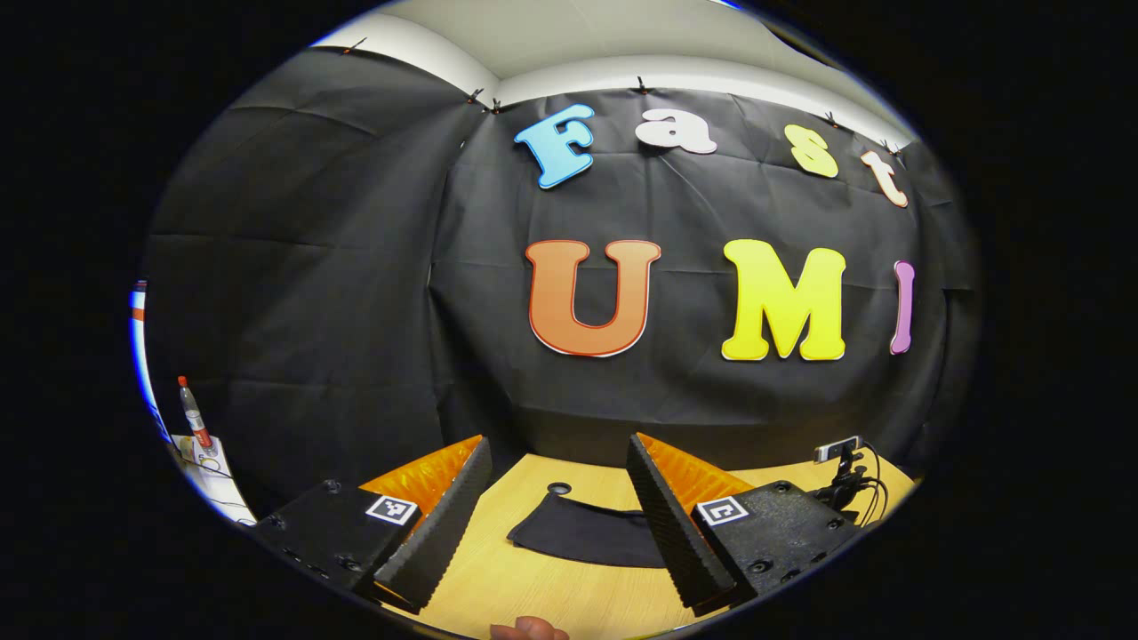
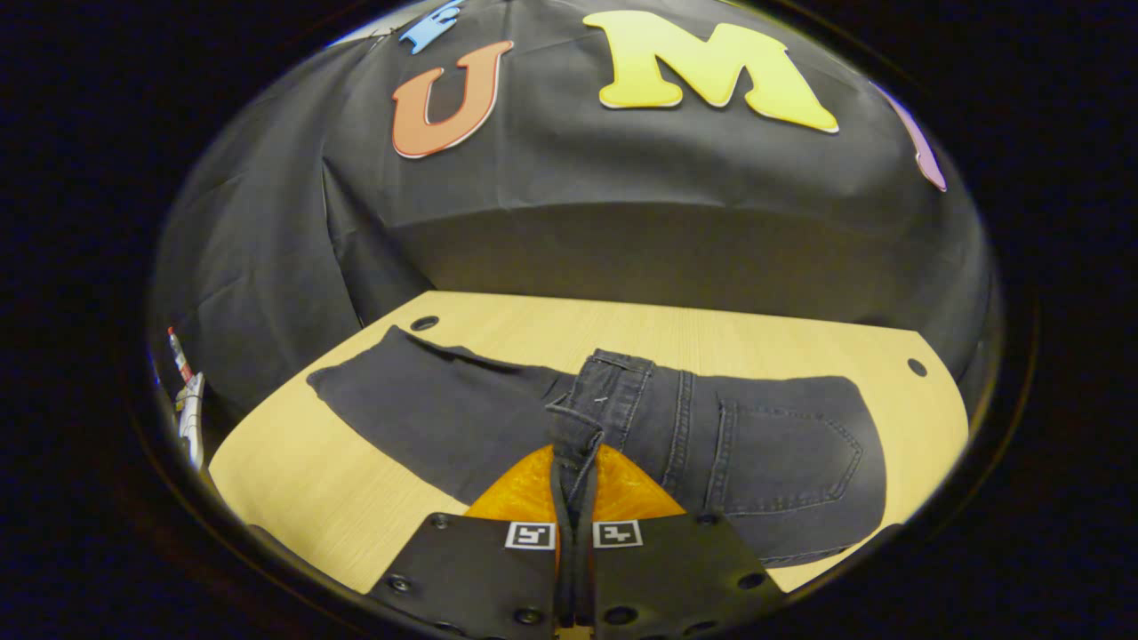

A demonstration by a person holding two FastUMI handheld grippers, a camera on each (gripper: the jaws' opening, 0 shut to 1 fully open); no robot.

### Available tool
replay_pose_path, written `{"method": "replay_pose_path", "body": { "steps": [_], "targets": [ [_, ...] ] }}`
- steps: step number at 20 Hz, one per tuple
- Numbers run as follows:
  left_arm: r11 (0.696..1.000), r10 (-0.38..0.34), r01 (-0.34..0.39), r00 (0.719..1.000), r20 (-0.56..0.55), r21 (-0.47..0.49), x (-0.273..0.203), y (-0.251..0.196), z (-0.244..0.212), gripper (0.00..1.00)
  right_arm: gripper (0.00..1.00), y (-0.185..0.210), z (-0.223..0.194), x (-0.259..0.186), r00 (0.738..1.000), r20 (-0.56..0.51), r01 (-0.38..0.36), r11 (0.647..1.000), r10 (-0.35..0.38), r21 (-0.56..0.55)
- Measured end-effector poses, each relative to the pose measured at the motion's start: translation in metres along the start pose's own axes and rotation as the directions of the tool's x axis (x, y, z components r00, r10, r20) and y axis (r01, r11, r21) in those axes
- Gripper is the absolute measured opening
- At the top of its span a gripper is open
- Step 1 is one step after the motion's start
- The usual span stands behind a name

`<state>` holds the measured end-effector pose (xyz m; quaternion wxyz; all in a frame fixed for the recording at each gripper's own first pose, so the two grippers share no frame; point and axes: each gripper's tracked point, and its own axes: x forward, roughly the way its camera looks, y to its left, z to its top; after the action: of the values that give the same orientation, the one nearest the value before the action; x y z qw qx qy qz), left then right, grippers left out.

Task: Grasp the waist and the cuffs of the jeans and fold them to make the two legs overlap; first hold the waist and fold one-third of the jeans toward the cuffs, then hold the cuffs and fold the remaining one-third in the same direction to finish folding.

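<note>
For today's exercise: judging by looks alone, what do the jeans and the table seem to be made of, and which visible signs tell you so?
Jeans: dark grey-black denim, matte; stitched seams, a sewn back pocket and a belt loop show. Table: pale wood or wood-look laminate, smooth with a slight sheen; fine straight grain lines run across it, though the pictures leave open which of the two it is.

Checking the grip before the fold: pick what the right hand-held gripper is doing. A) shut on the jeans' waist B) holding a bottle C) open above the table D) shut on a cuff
A: the right hand-held gripper has both fingers pinching the waist of the jeans.
</note>
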<state>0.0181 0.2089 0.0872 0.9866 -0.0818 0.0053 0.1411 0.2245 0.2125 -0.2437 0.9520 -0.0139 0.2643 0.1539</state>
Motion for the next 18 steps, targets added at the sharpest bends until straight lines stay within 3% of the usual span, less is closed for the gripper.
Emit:
{"method": "replay_pose_path", "body": {
  "steps": [7,9,10,11,15,18],
  "targets": [
    [0.999,0.003,-0.003,1.0,-0.001,-0.049,-0.001,-0.003,0.002,0.98,0.02,0.004,-0.022,0.015,0.996,-0.089,0.0,0.999,-0.004,-0.044],
    [0.998,0.008,-0.008,1.0,-0.001,-0.058,0.002,-0.002,-0.001,0.98,0.02,0.006,-0.022,0.015,0.995,-0.096,-0.039,0.999,0.036,-0.037],
    [0.998,0.012,-0.013,1.0,-0.006,-0.063,0.001,-0.002,-0.003,0.98,0.11,0.013,-0.023,0.011,0.991,-0.105,-0.084,0.996,0.082,-0.011],
    [0.997,0.016,-0.016,1.0,-0.013,-0.073,0.001,-0.002,-0.004,0.98,0.29,0.025,-0.02,0.008,0.985,-0.108,-0.136,0.991,0.136,0.009],
    [0.99,0.02,-0.025,0.999,-0.042,-0.135,0.012,0.001,-0.023,0.98,0.99,0.047,-0.006,-0.014,0.985,-0.059,-0.168,0.98,0.163,-0.103],
    [0.968,-0.008,-0.021,0.994,-0.112,-0.25,0.022,0.006,-0.055,0.98,0.94,0.047,0.03,-0.044,0.983,0.045,-0.168,0.972,0.178,-0.165]
  ]
}}
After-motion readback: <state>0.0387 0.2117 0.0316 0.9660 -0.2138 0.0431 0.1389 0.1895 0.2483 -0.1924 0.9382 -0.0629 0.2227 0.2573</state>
